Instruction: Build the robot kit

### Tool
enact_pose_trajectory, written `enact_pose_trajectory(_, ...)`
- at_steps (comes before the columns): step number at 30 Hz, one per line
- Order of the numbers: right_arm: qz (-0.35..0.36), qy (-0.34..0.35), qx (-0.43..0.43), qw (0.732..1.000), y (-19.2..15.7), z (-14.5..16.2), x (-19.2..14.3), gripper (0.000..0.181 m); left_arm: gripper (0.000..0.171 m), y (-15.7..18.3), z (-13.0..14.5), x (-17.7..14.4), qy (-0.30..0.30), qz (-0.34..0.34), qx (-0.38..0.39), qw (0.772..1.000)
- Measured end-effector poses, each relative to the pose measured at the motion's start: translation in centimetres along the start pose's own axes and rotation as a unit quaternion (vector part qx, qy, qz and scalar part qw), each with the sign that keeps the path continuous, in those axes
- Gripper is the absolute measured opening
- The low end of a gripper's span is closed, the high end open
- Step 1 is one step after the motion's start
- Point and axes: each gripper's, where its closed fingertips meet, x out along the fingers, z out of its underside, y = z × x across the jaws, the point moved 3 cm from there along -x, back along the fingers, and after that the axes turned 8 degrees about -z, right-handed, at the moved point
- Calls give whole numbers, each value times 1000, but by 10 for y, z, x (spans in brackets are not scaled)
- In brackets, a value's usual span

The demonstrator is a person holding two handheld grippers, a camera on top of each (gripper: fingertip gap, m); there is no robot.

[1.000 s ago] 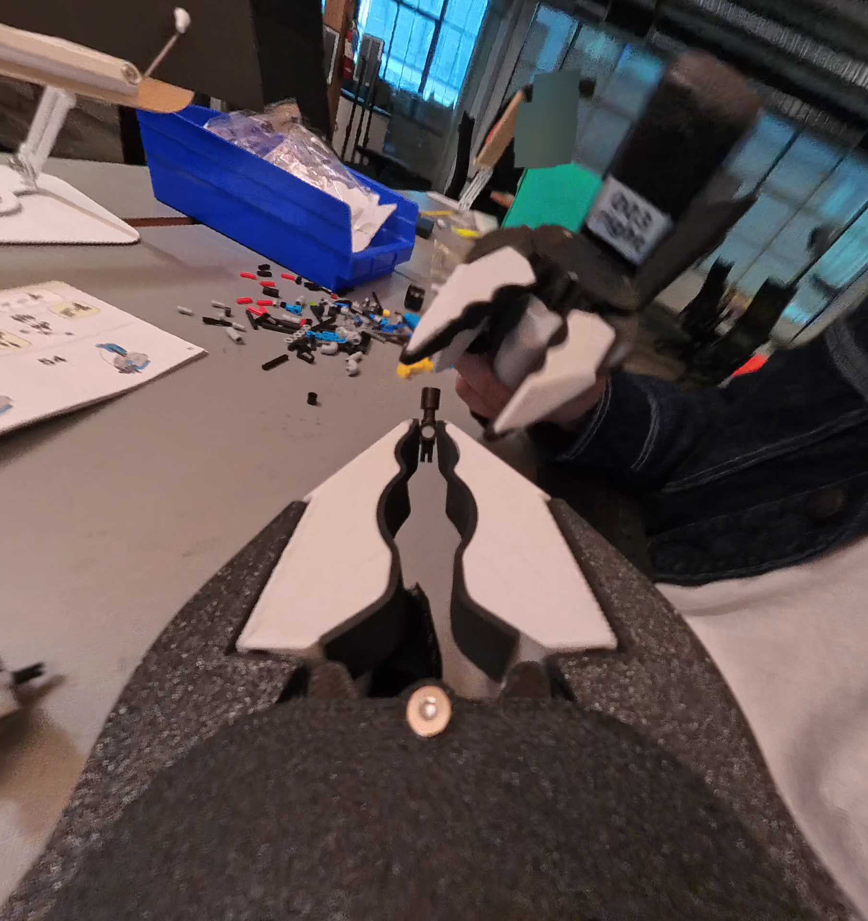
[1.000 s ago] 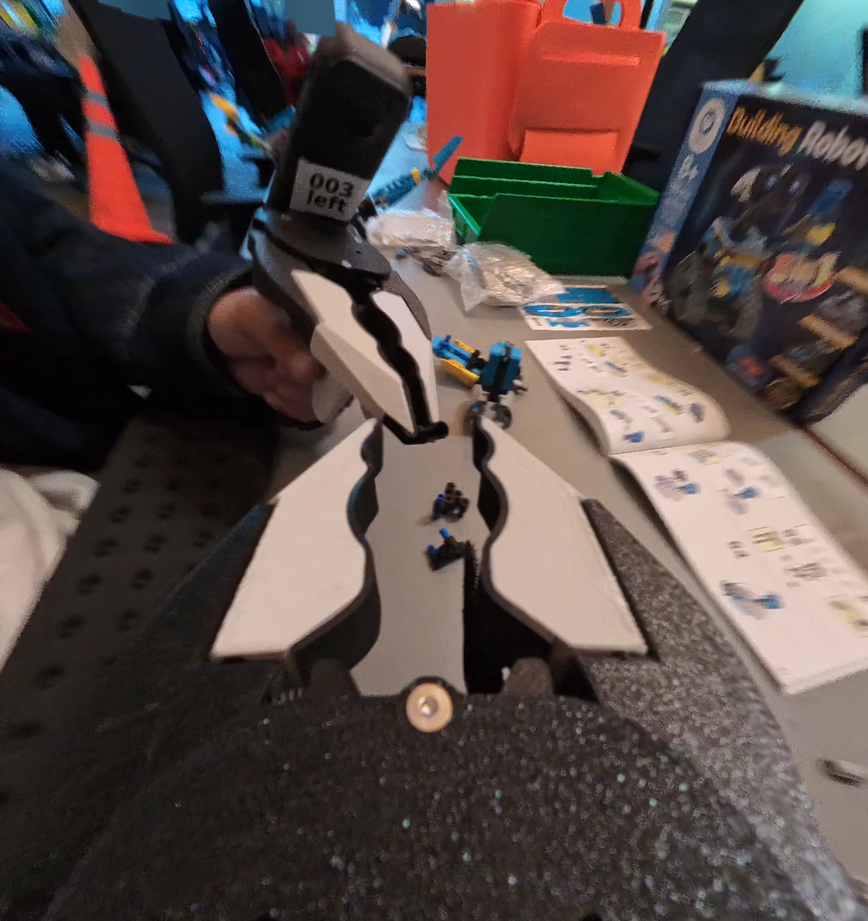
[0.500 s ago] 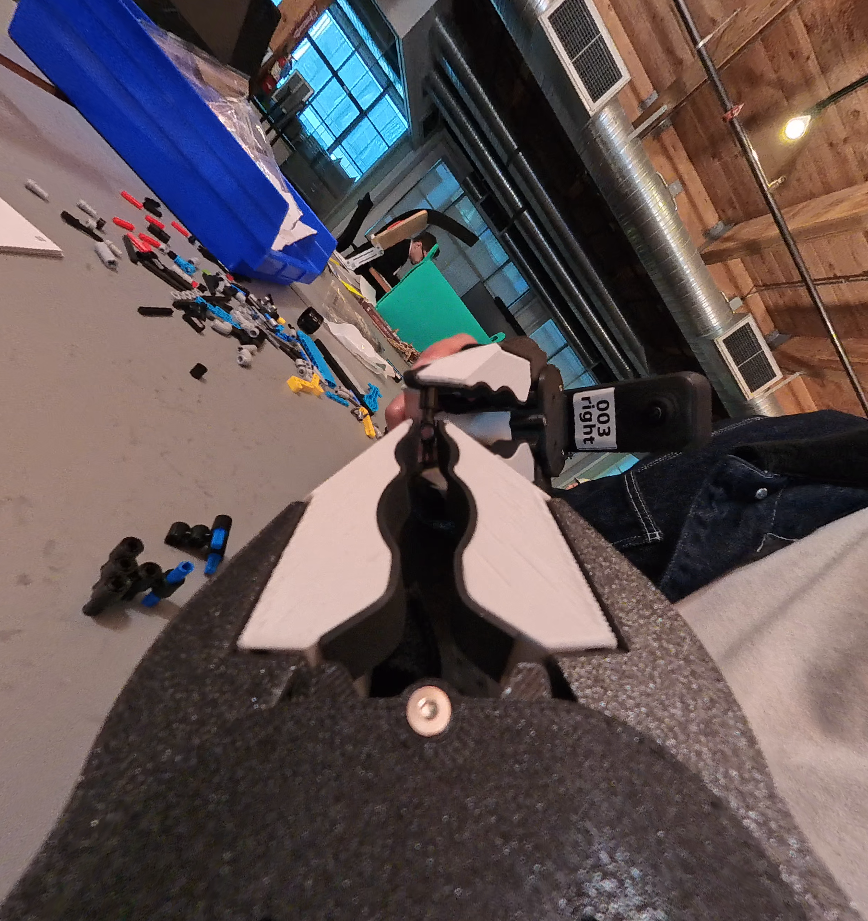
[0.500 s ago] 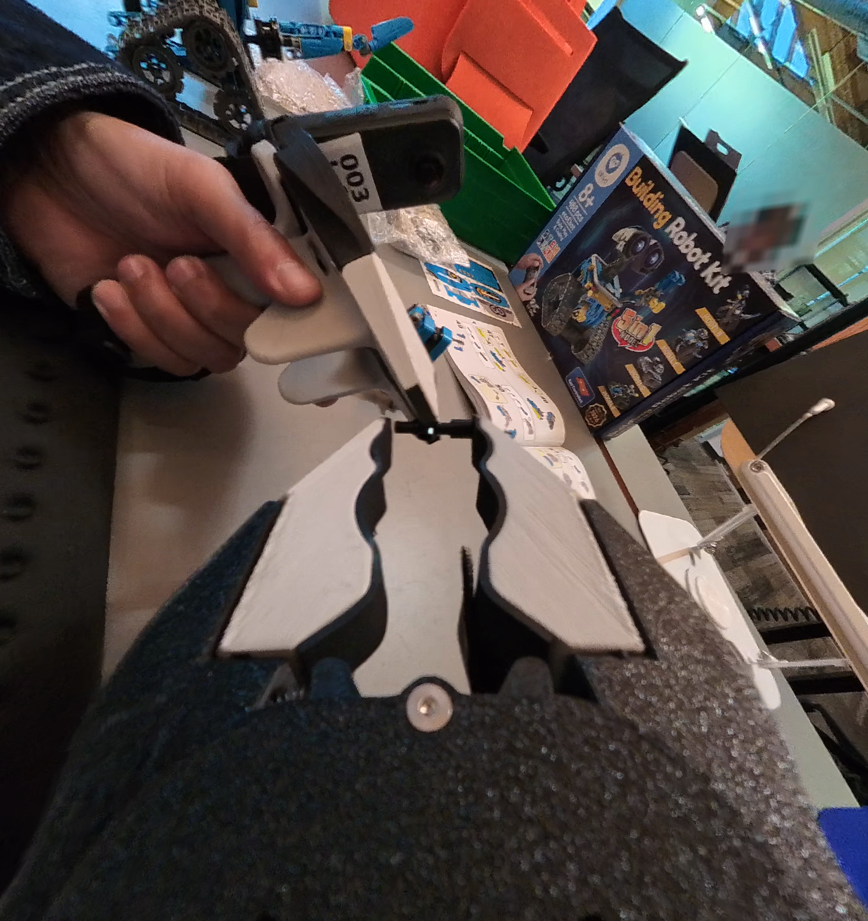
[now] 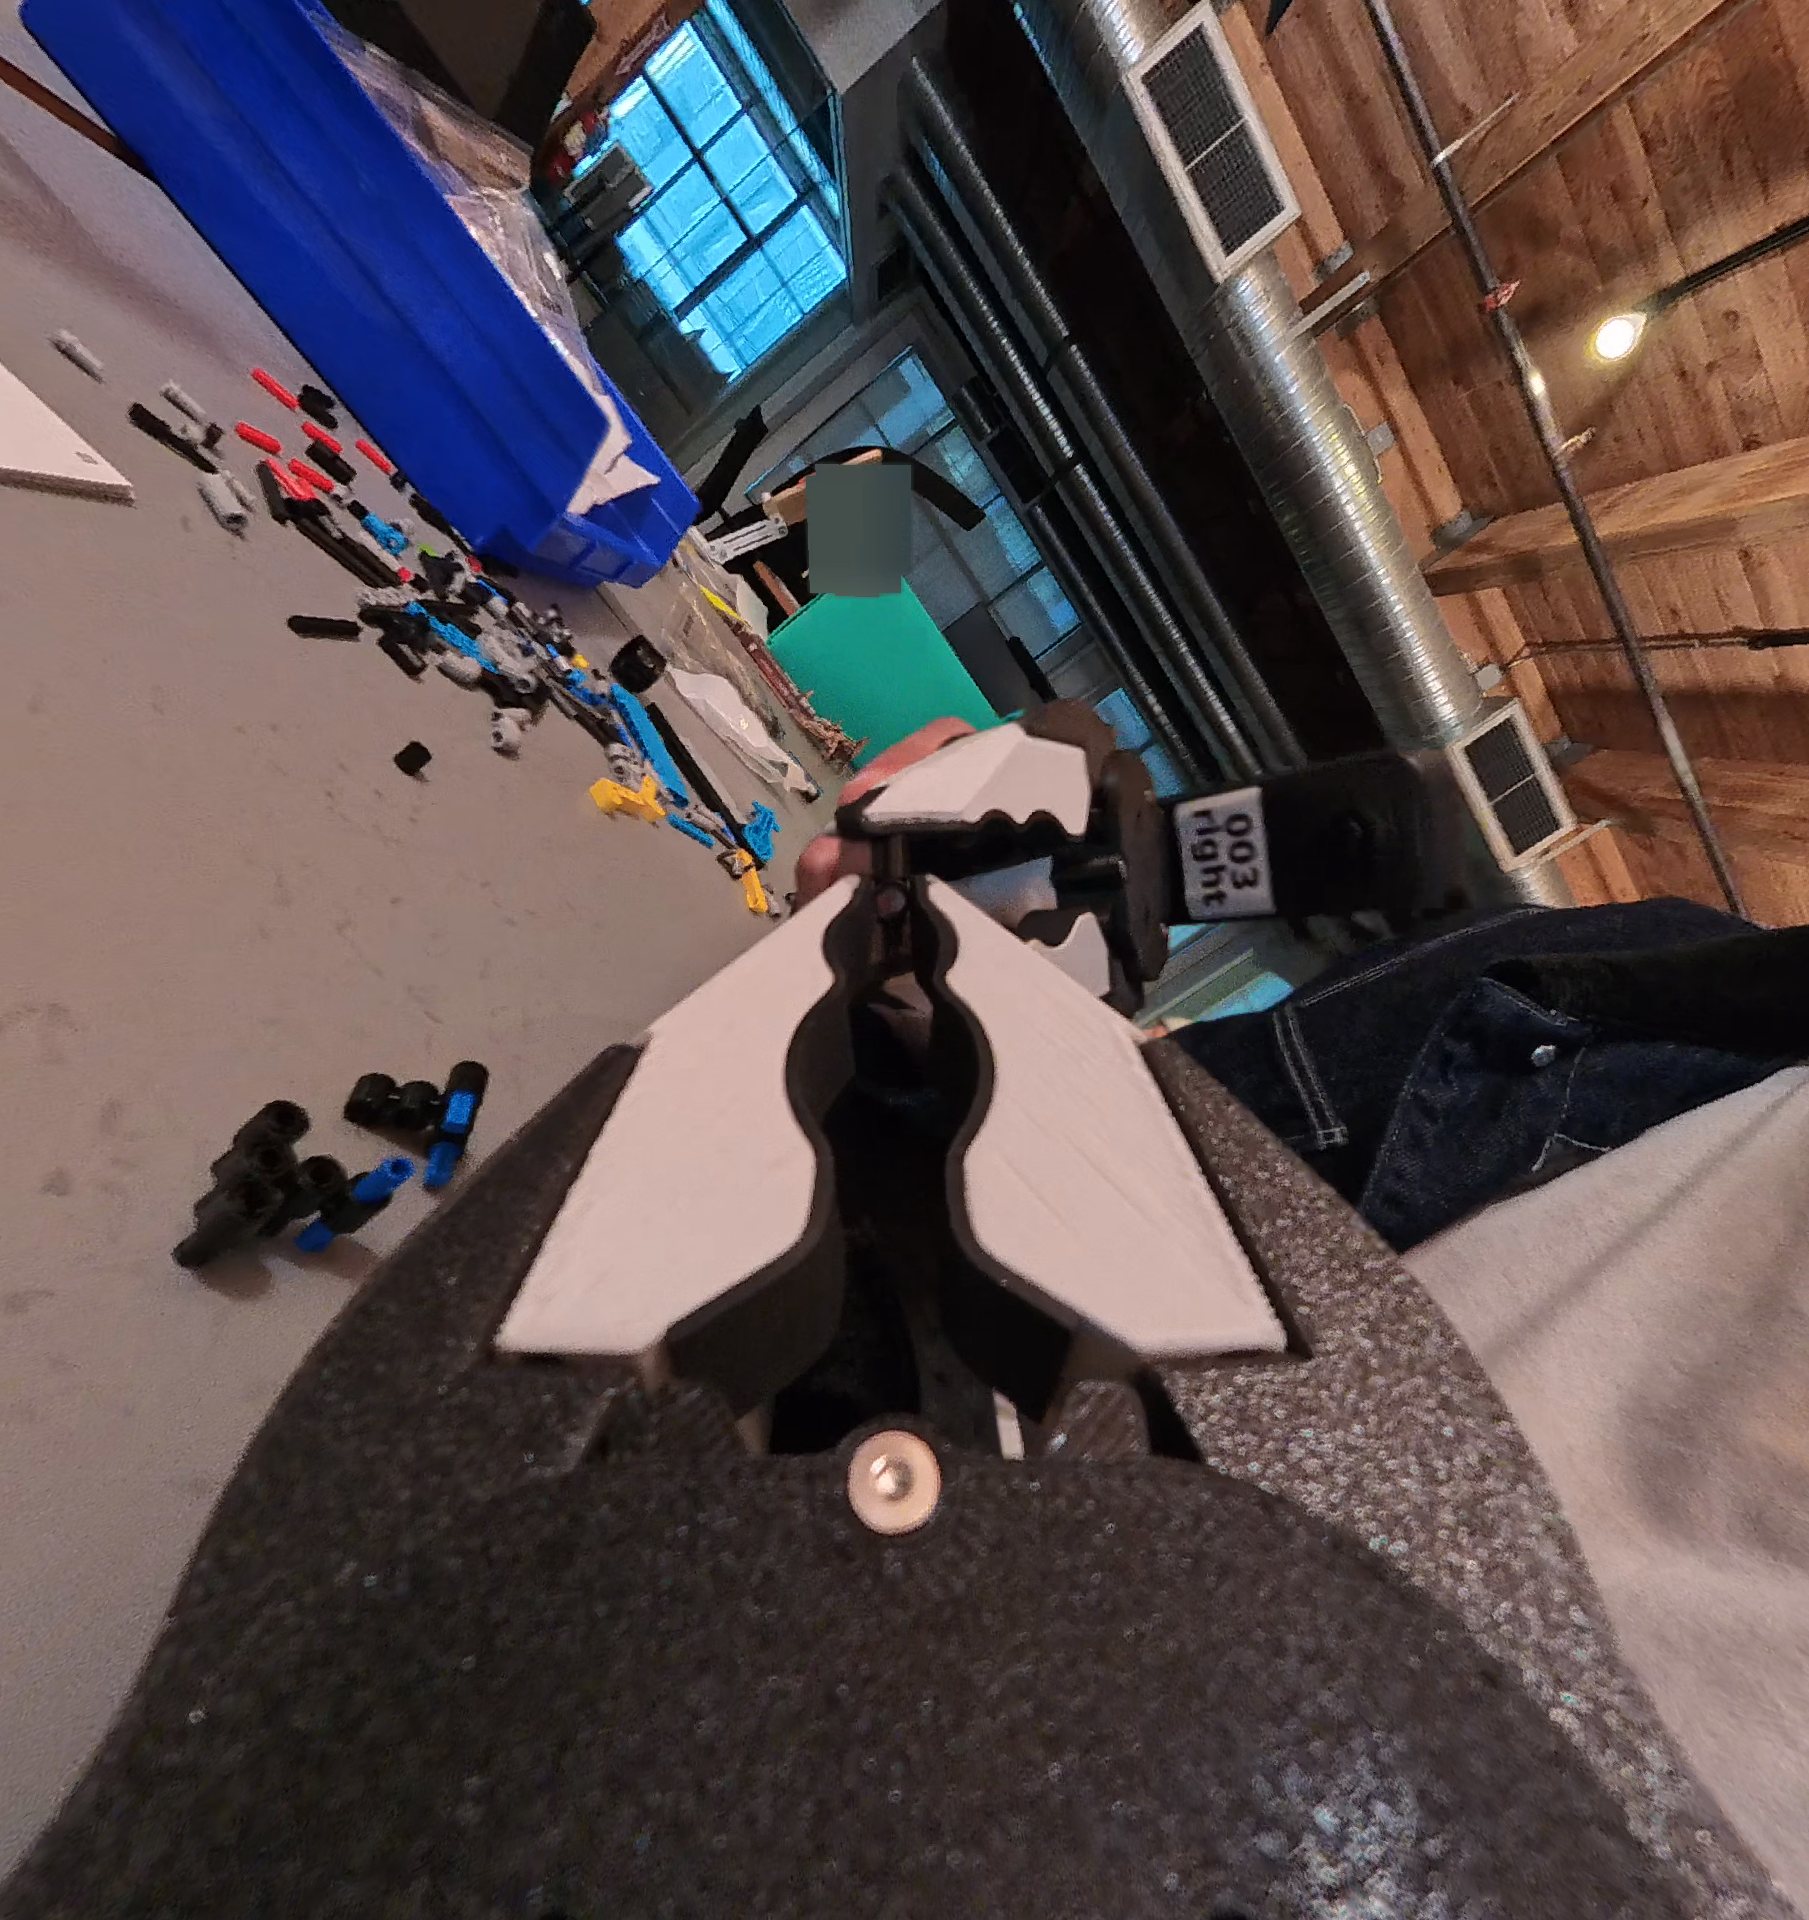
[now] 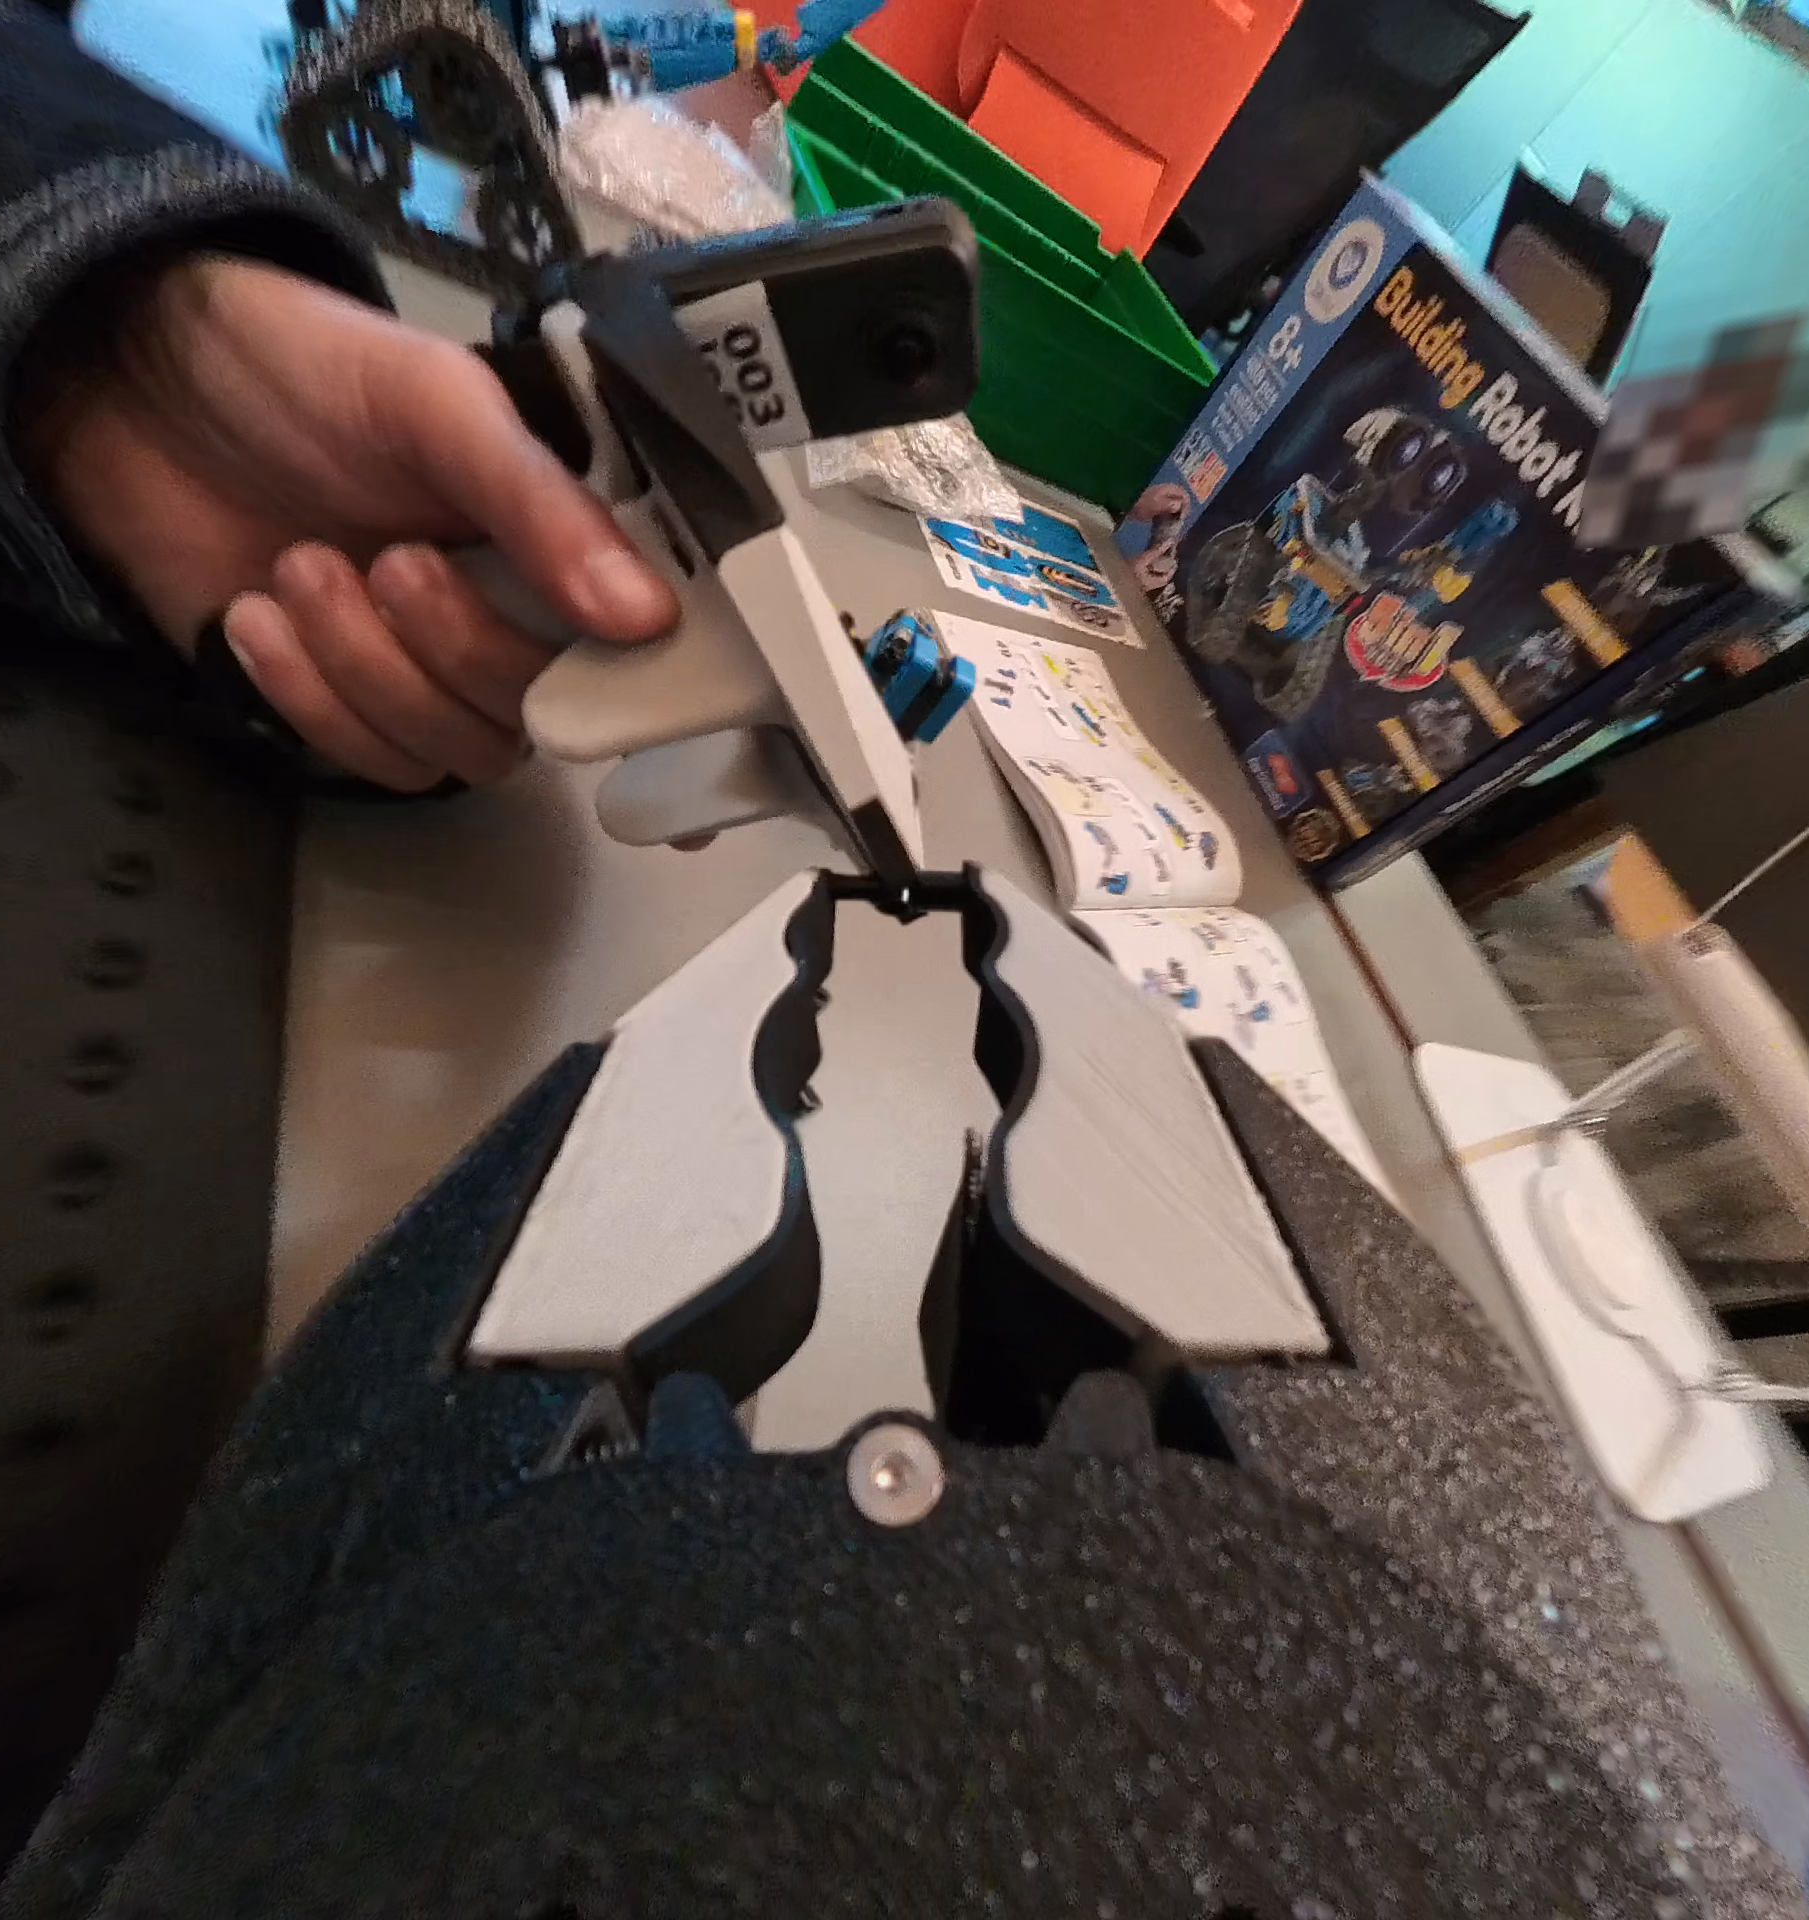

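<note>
Left gripper [image 5: 889, 902] pinches a small black pin [image 5: 887, 878] at its nearly closed tips, above the grey table [image 5: 152, 883]. Right gripper [image 6: 900, 896], jaws part open, spans the same pin crosswise. With so slight a grip at the tips, a twist could flick it free.
</note>
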Motion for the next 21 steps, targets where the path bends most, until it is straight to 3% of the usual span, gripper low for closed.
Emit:
enact_pose_trajectory(2, -8, 30, 52, 998, 3, -3, 0, 24, 6, 1, -3, -2, 10, 8, -5, 1000)
enact_pose_trajectory(5, -1, 50, 84, 995, 6, -5, -4, 56, 6, -1, -7, -5, 25, 12, -19, 999)
enact_pose_trajectory(7, 30, 38, 65, 997, 7, -6, 0, 59, 6, -1, -7, -5, 25, 17, -30, 999)
enact_pose_trajectory(10, 54, 7, 18, 998, 2, -7, 10, 55, 6, 2, -6, -4, 21, 38, -48, 998)
enact_pose_trajectory(12, 75, 5, 9, 997, 7, -7, 7, 36, 6, 3, -6, -4, 21, 46, -53, 997)
enact_pose_trajectory(21, 36, 35, 6, 999, 5, -6, -12, 17, 6, 11, -2, -4, 2, 56, -28, 998)
